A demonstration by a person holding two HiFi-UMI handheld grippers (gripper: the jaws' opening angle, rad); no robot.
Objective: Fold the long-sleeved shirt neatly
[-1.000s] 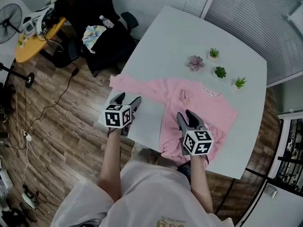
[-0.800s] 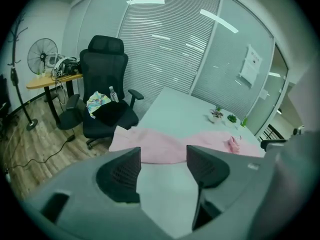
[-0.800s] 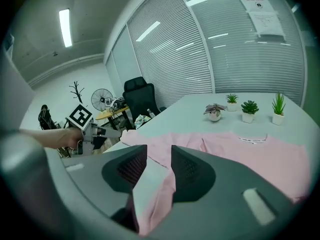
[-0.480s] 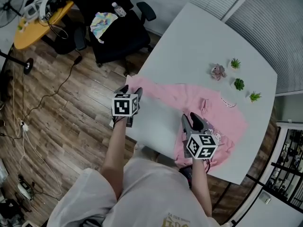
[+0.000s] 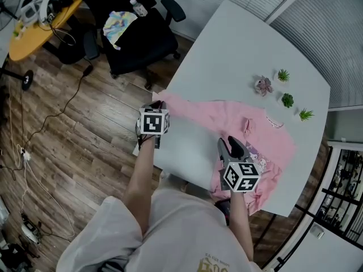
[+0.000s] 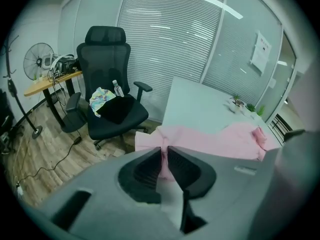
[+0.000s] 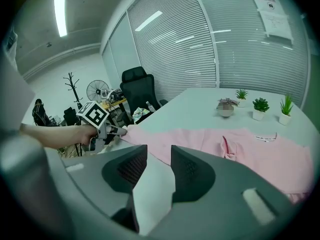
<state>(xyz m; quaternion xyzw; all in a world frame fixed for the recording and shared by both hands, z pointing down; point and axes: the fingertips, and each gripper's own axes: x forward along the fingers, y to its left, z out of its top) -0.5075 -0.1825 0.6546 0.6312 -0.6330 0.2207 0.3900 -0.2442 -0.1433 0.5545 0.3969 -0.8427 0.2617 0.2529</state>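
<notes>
**Left hand-held gripper pinches the sleeve end of the pink shirt**

The left hand-held gripper [image 6: 164, 150] has just been closing. Its 2 jaws now stand almost together, with the pink cuff [image 6: 161, 160] of the sleeve [image 5: 184, 109] nipped between them. From above, that left hand-held gripper [image 5: 160, 104] sits at the left corner of the tabletop [image 5: 227, 50], right at the edge, tilted downward with its marker cube toward the person.

The right hand-held gripper [image 7: 159, 151] has its jaws clearly apart and nothing between them. Only bare white tabletop shows in the gap, with the sleeve running across just beyond. In the head view the right hand-held gripper [image 5: 231, 143] hangs at the left side of the garment's body, near the front edge. I cannot tell whether it touches the cloth.

The shirt [image 5: 266, 143] lies flat along the near part of the tabletop. Its body is to the right and the held sleeve stretches leftward to the corner. A small pucker of fabric [image 5: 248, 125] stands up near the chest.

Further back on the tabletop, well apart from the shirt, stand 3 little green potted plants [image 5: 288, 100] and 1 purplish succulent [image 5: 262, 85].

Beyond the tabletop a black office chair [image 5: 142, 38] stands on the wooden floor [image 5: 68, 140]. It carries a colourful cloth [image 5: 119, 24] and a bottle [image 5: 136, 7]. A yellow desk [image 5: 34, 38] sits off to the left, with a fan [image 6: 38, 61] by it.
</notes>
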